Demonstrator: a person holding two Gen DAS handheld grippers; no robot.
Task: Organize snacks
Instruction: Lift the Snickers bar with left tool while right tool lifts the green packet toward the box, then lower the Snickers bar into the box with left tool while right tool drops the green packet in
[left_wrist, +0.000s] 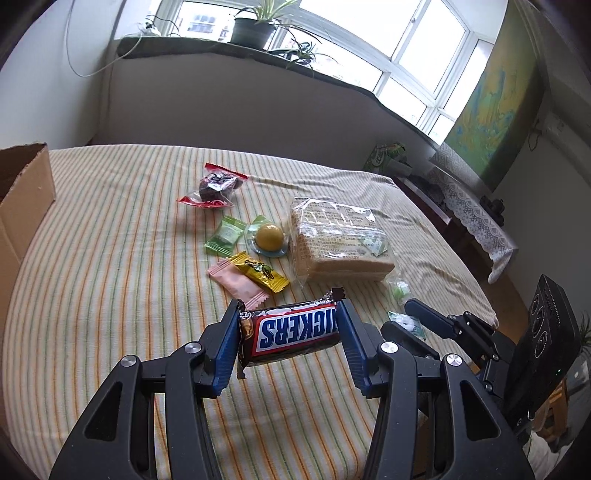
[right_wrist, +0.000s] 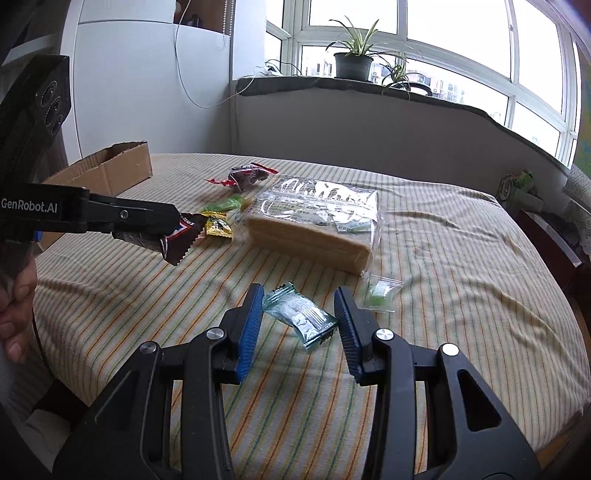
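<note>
Left gripper (left_wrist: 288, 332) clamps Snickers bar (left_wrist: 291, 330); cardboard box (right_wrist: 110, 170) interior hidden.

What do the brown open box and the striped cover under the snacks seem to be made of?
The brown open box looks like plain matte corrugated cardboard: raw tan faces, rough torn edge. The striped cover looks like soft woven cloth, probably cotton: it wrinkles and drapes over the edge.
</note>
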